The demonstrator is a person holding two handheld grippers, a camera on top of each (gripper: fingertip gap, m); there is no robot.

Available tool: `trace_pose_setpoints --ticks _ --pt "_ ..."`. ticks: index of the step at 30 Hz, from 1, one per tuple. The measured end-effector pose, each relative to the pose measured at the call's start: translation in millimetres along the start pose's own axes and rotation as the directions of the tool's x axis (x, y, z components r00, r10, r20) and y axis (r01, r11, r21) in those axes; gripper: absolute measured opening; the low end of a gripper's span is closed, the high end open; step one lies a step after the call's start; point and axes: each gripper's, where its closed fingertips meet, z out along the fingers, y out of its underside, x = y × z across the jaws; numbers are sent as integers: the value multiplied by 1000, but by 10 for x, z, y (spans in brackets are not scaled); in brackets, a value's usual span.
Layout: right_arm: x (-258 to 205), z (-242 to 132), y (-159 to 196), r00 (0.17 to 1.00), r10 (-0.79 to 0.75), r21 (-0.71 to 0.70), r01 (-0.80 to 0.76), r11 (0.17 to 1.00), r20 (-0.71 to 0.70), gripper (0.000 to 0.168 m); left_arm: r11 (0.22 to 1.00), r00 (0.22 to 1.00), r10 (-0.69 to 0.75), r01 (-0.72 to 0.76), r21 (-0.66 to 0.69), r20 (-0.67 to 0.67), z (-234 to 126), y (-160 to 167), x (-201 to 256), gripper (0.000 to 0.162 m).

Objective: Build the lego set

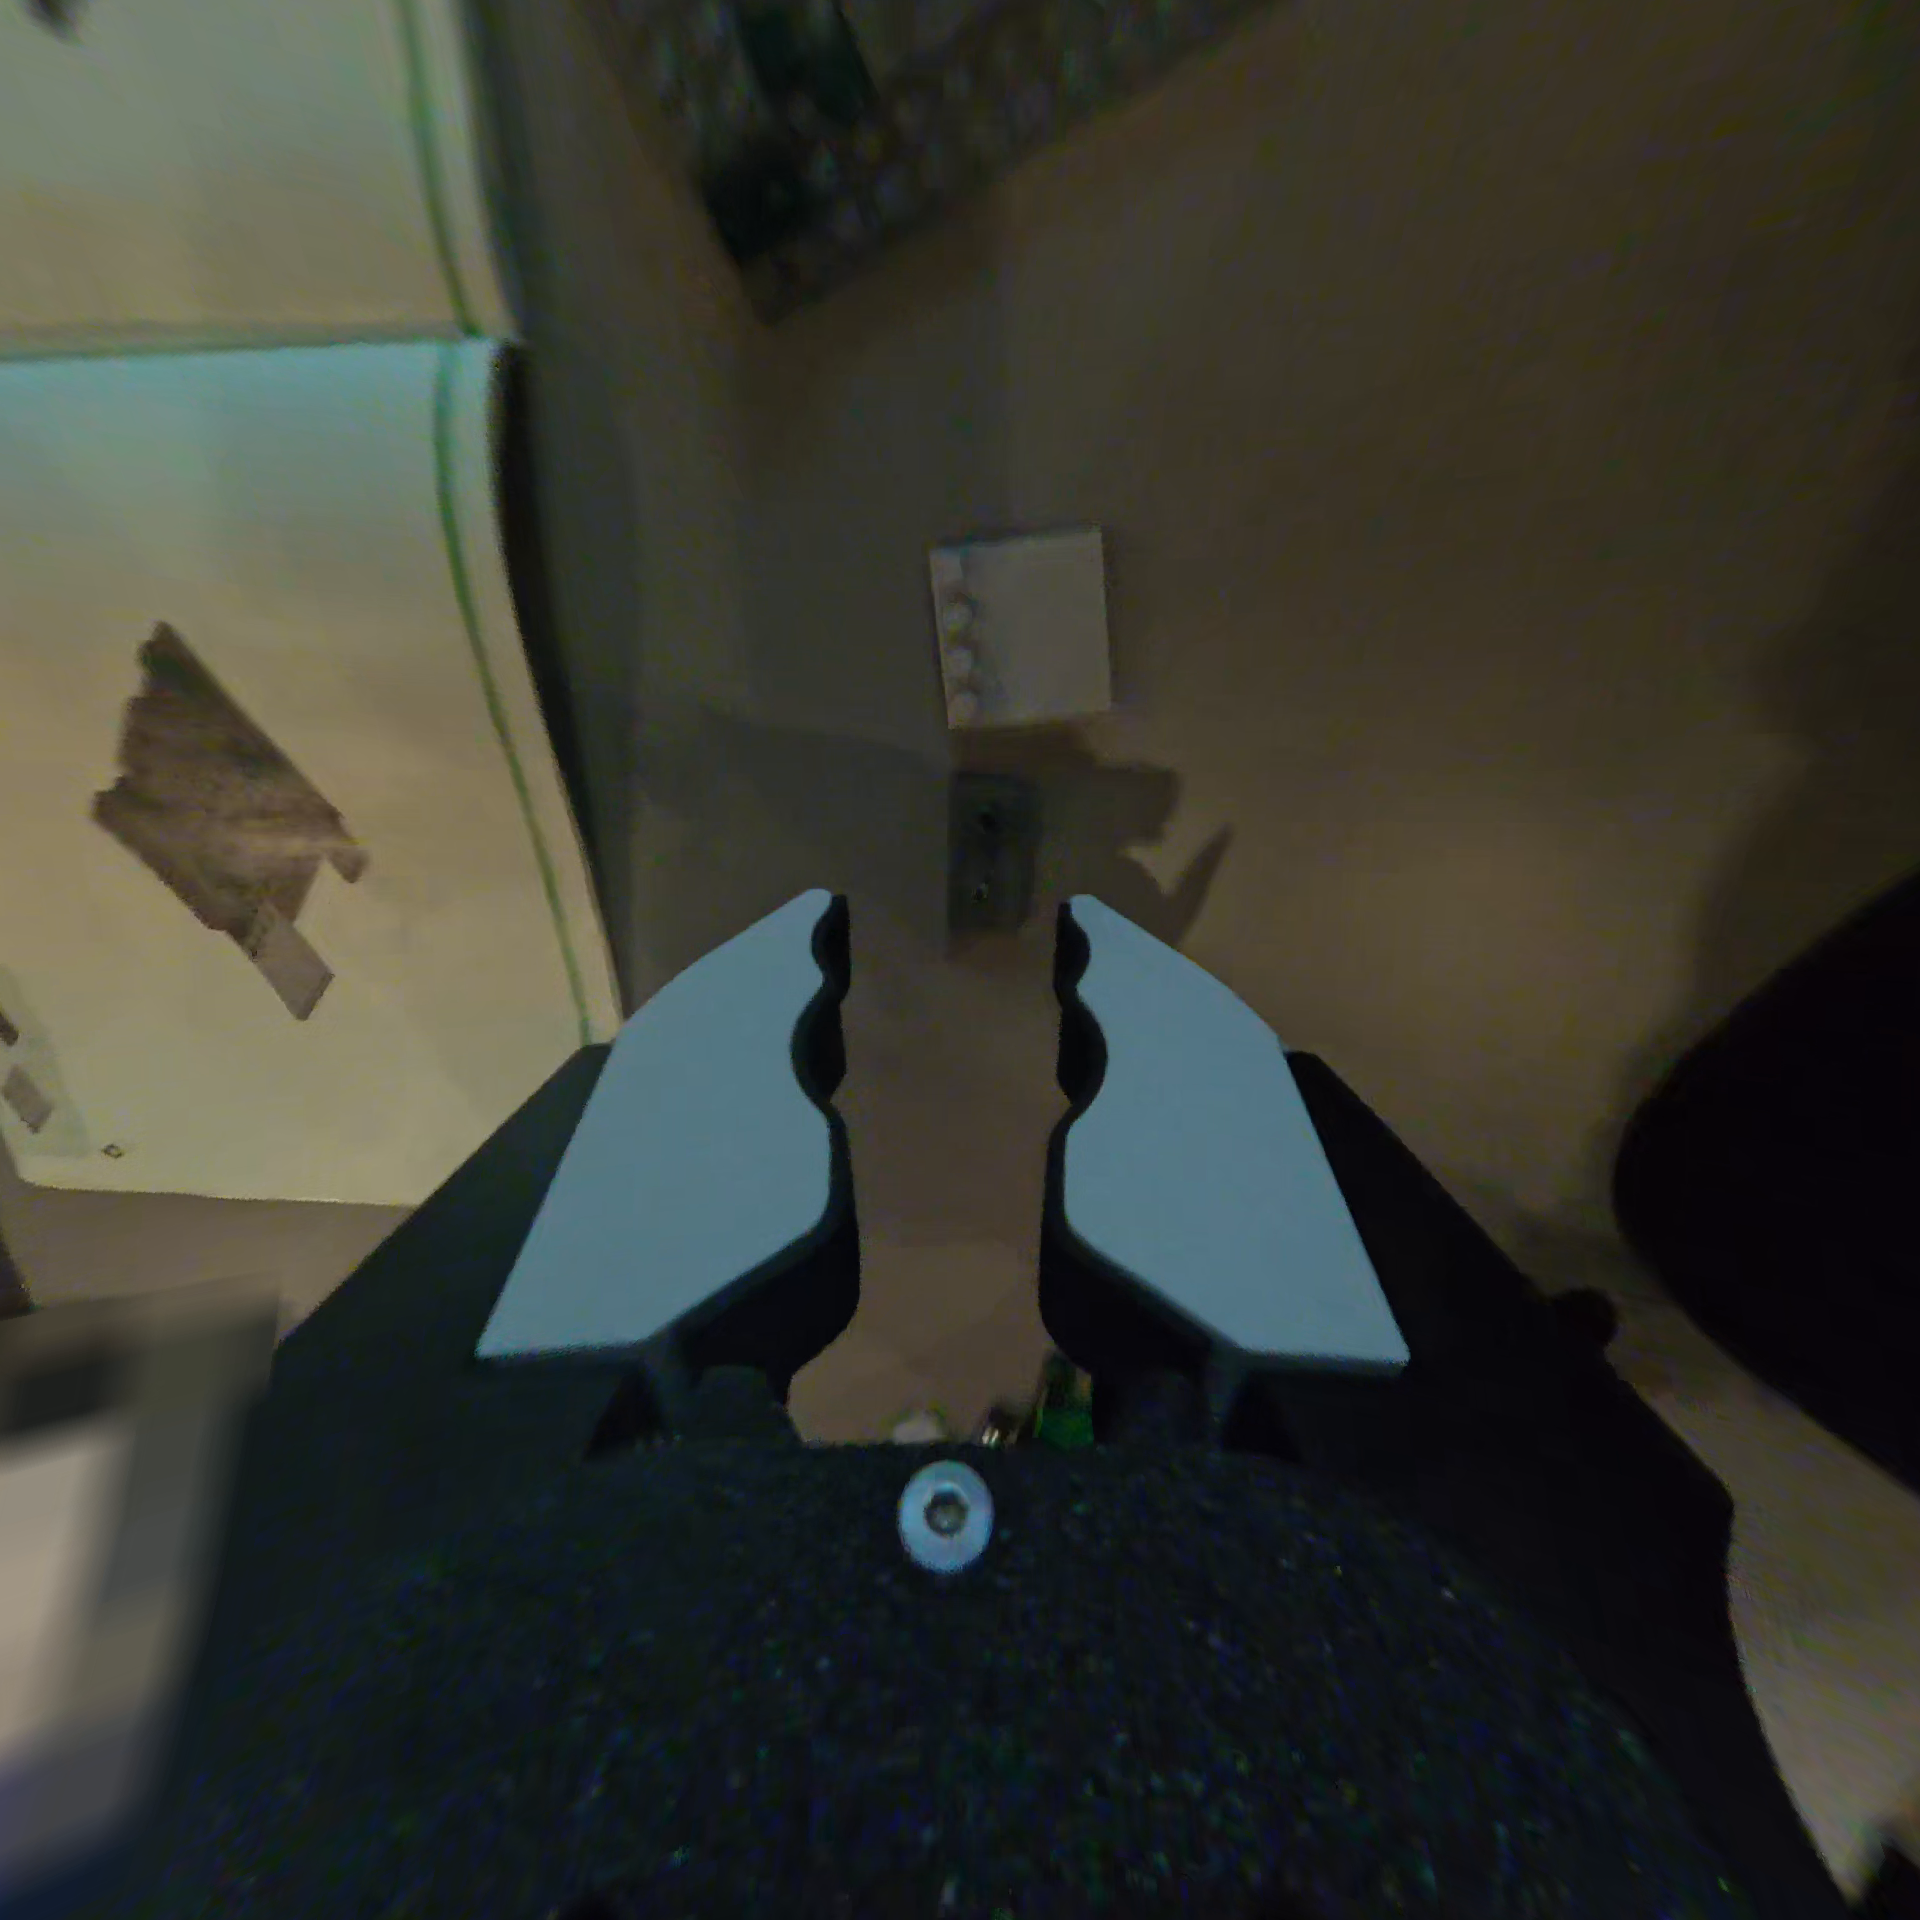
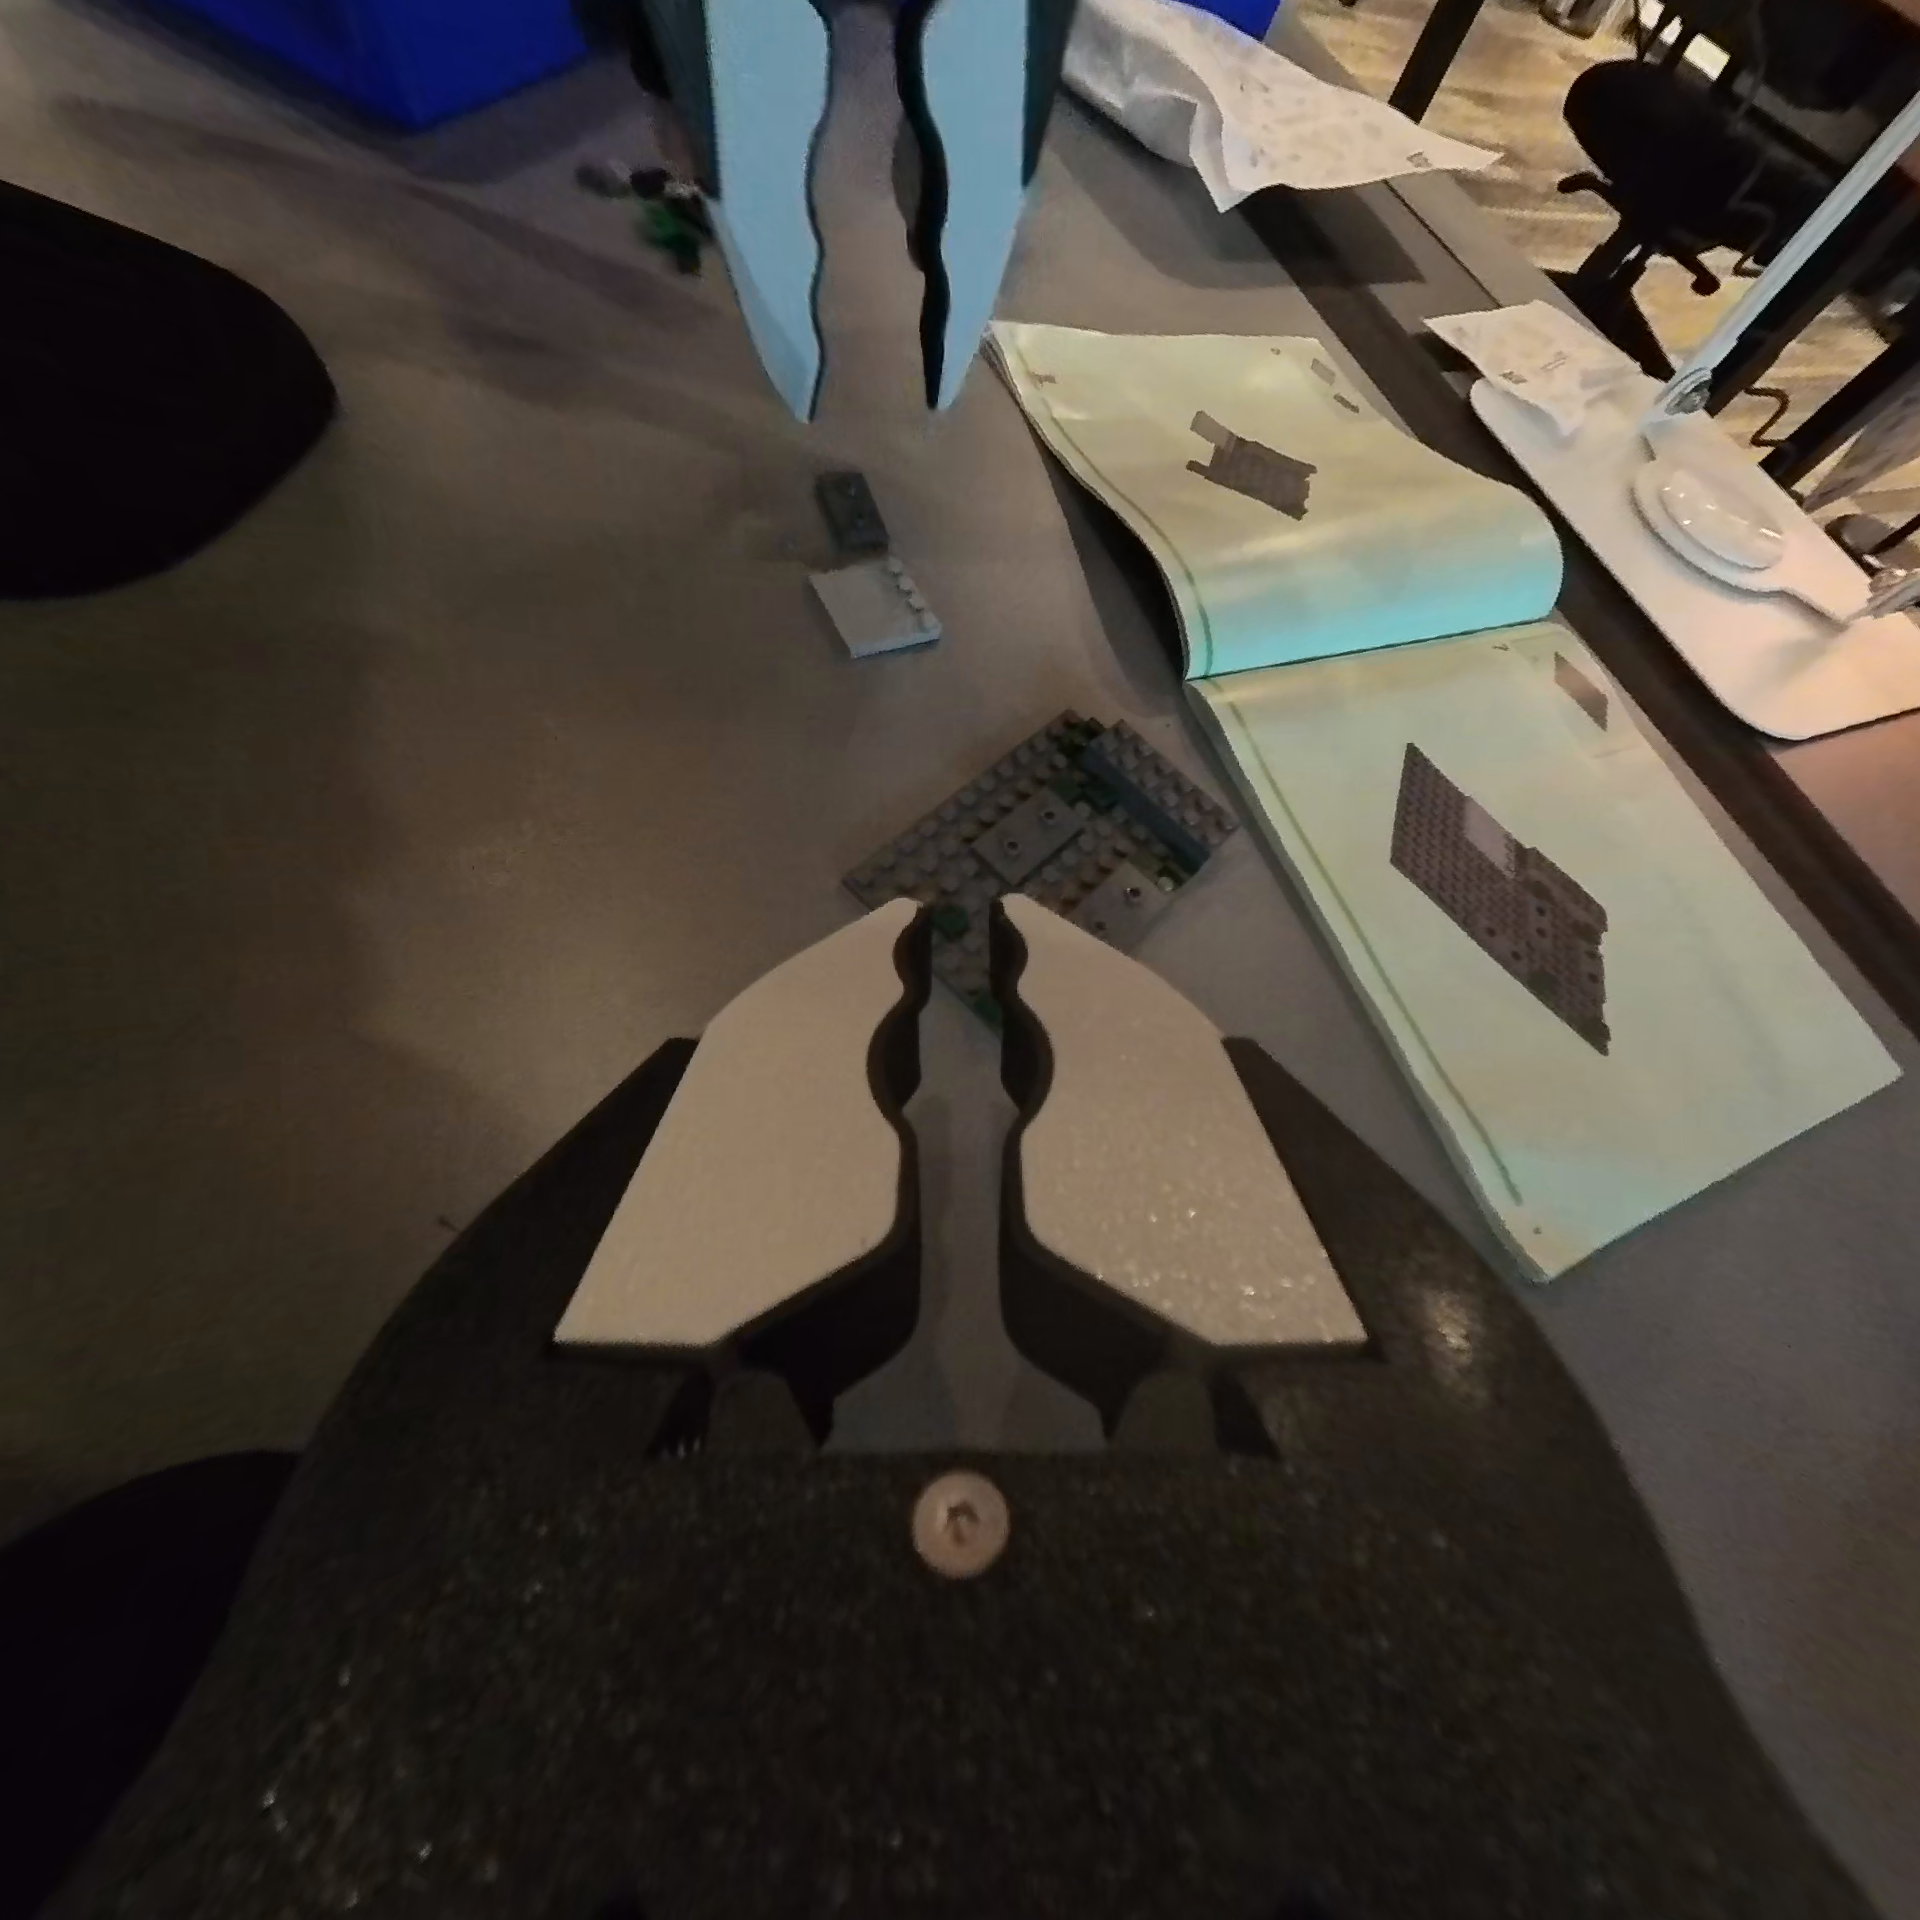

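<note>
The dark grey baseplate [image 2: 1049, 831] with several plates fixed on it lies flat on the table. My right gripper [image 2: 958, 920] is over its near corner, jaws a narrow gap apart with the corner and a small green piece [image 2: 948, 921] between them. I cannot tell if they pinch it. My left gripper [image 1: 951, 914] is open and empty, hovering just short of a small dark grey plate [image 1: 992, 847]. It also shows in the right wrist view [image 2: 873, 400]. A light grey tile [image 1: 1023, 629] with one row of studs lies just beyond. The baseplate shows blurred at the top of the left wrist view [image 1: 831, 135].
An open instruction booklet [image 2: 1455, 727] lies right of the baseplate. It also shows in the left wrist view [image 1: 239, 727]. Small loose pieces [image 2: 665, 208] lie at the back. A white pad with a mouse [image 2: 1714, 530], loose paper [image 2: 1299, 114] and a blue object [image 2: 416, 52] are farther off. The left gripper's tips are roughly 20 centimeters from the right gripper's. It is some 6 centimeters from my left tips to the light grey tile [image 1: 1023, 629]. My right wrist view [image 2: 876, 609] looks at it from another angle.
</note>
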Motion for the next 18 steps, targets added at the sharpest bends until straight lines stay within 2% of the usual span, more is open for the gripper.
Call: trace_pose_setpoints --ticks 3,6,8,11,16,18 --pt "-22 16 7 1000 -4 -3 4 1000 10 10 988 996 -69 61 144 53 42 -38 19 40" --pt "-37 23 9 1000 -8 -6 9 1000 14 10 939 980 -197 177 294 40 95 -61 71 42" --pt "-45 23 -2 1000 -9 -2 9 1000 17 10 910 964 -261 228 346 52 144 -20 56 41" --pt "-59 37 -12 1000 -8 1 8 1000 29 10 898 950 -310 277 340 45 268 72 47 39" --pt "-62 56 25 999 -6 -12 7 1000 31 10 894 955 -295 279 351 -8 286 8 65 18" --pt "-26 57 47 1000 2 -19 -2 1000 18 10 889 955 -297 280 363 -10 300 -39 33 17"
